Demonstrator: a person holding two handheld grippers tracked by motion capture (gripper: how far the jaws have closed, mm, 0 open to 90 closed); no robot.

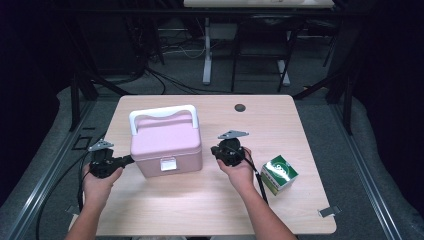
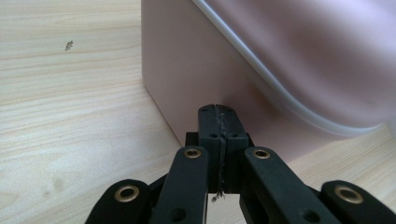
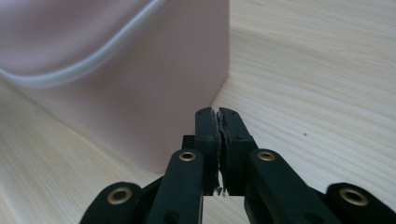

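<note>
A pale pink plastic box (image 1: pixel 166 147) with a rounded lid, a white carrying handle (image 1: pixel 163 115) and a white front latch (image 1: pixel 168 165) stands on the light wooden table (image 1: pixel 215 210), left of the table's middle and closer to the person's edge than to the far edge. The handle stands upright over the rear of the lid.

The left gripper (image 1: pixel 129 160), held in the person's left hand (image 1: pixel 101 182), lies low at the box's left side. In the high view its black tips reach the lower left corner of the box. In the left gripper view the 2 jaws are pressed flat together with nothing between them, their tips (image 2: pixel 218 114) right at the pink wall, just below the white seam between lid and base; whether they actually touch the wall cannot be told.

The right gripper (image 1: pixel 216 149), held in the right hand (image 1: pixel 241 172), sits just off the box's right side. In the right gripper view its jaws are likewise closed on each other and empty, with the tips (image 3: pixel 218 114) near the box's lower corner and bare table beyond.

A small green and white carton (image 1: pixel 279 174) sits on the table to the right of the right hand, apart from the box. A dark round cable hole (image 1: pixel 240 107) is set in the table near its far edge.
</note>
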